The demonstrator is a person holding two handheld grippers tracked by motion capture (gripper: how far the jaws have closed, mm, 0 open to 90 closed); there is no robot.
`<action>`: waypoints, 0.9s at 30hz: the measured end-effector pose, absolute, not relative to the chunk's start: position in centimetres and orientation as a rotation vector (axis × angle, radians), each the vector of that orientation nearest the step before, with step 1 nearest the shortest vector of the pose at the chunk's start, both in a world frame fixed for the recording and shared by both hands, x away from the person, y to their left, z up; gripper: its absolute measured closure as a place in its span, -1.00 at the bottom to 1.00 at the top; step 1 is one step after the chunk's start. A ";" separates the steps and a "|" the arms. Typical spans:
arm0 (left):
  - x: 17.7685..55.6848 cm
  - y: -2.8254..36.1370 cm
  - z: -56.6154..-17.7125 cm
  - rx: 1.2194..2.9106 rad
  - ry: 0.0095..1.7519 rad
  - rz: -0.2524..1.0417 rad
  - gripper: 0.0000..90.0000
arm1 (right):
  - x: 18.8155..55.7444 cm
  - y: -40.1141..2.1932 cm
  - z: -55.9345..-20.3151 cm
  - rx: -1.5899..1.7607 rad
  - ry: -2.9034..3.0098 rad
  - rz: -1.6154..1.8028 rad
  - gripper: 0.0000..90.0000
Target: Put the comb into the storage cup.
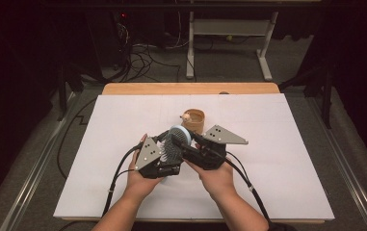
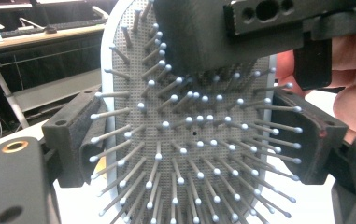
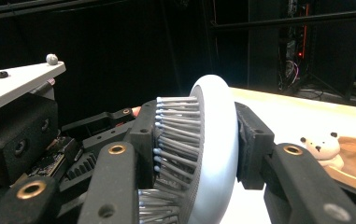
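your right hand-held gripper (image 3: 194, 154) clamps the pale blue hairbrush (image 3: 215, 149) above the white surface (image 1: 277, 168), one jaw on its back, one on its bristles. your left hand-held gripper (image 2: 189, 140) flanks the bristle edges; contact is unclear. the brush handle is cut off. a bear cup (image 1: 193, 120) sits behind.

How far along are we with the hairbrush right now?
Done: the hairbrush is lifted off the table. In hand: the right gripper clamps its head front to back; the left gripper spans its edges, grip uncertain. Left: setting it down, perhaps in the brown cup.
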State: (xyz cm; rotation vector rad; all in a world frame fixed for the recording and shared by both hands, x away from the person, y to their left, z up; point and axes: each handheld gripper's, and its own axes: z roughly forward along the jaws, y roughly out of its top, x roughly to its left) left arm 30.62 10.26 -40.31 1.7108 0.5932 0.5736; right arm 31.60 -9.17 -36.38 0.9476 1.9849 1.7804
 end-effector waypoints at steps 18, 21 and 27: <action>31.4 10.2 -40.8 1.734 0.615 0.495 -0.87 | 31.9 -10.3 -36.1 0.958 1.956 1.776 0.33; 31.5 10.3 -40.8 1.732 0.613 0.483 -0.93 | 31.9 -10.5 -36.1 0.959 1.947 1.771 0.33; 31.8 10.2 -41.1 1.744 0.623 0.444 -0.99 | 32.0 -11.0 -36.1 0.957 1.935 1.771 0.33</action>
